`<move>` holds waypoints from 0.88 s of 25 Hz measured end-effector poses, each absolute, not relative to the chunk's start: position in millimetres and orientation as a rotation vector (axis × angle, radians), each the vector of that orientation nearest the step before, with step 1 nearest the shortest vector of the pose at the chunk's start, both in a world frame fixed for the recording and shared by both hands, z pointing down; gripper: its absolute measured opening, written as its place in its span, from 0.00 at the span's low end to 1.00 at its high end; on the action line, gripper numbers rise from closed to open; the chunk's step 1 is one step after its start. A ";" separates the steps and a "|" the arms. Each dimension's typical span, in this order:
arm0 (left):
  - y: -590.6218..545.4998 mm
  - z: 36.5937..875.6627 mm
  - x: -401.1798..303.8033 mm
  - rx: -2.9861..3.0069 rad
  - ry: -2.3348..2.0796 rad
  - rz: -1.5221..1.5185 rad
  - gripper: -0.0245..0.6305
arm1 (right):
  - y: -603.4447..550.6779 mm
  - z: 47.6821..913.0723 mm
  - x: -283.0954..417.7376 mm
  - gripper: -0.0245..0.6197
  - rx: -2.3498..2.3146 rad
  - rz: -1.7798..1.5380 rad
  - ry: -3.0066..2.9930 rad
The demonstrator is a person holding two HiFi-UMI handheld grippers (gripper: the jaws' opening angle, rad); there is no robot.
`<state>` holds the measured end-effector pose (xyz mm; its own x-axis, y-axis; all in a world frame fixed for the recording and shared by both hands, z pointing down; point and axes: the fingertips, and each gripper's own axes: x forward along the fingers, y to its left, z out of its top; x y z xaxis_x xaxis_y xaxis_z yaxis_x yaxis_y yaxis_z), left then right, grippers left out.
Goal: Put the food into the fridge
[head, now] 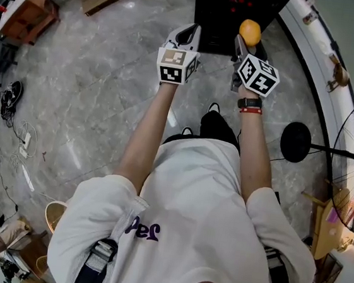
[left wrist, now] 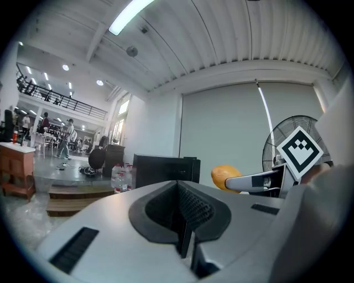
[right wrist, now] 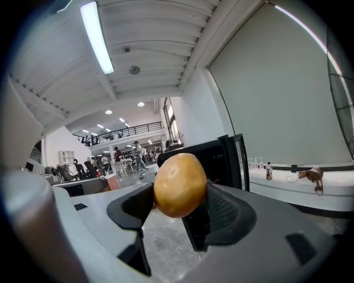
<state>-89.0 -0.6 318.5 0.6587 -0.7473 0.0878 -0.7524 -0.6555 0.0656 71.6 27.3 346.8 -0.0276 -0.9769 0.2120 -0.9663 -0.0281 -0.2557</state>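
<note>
right gripper view: right gripper (right wrist: 178, 193) grips smooth egg-shaped orange food (right wrist: 180, 182); ribbed left gripper (left wrist: 185, 216) closed, empty.

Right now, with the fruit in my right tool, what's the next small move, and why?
Probably move the right tool forward toward the black fridge: it grips the orange fruit, the fridge stands just ahead, and the fruit isn't inside yet.

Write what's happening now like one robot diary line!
right gripper: shut on fruit | left gripper: shut, empty | fridge: ahead, fruit not in yet
</note>
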 end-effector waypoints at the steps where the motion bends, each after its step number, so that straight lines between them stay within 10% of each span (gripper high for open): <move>1: -6.1 319.2 -84.8 2.778 -1.249 0.080 0.07 | 20.1 347.4 73.5 0.52 -2.164 -0.519 2.173; 22: -122.0 353.4 -35.3 2.732 -1.282 0.099 0.07 | -116.4 387.2 119.7 0.52 -2.070 -0.578 2.287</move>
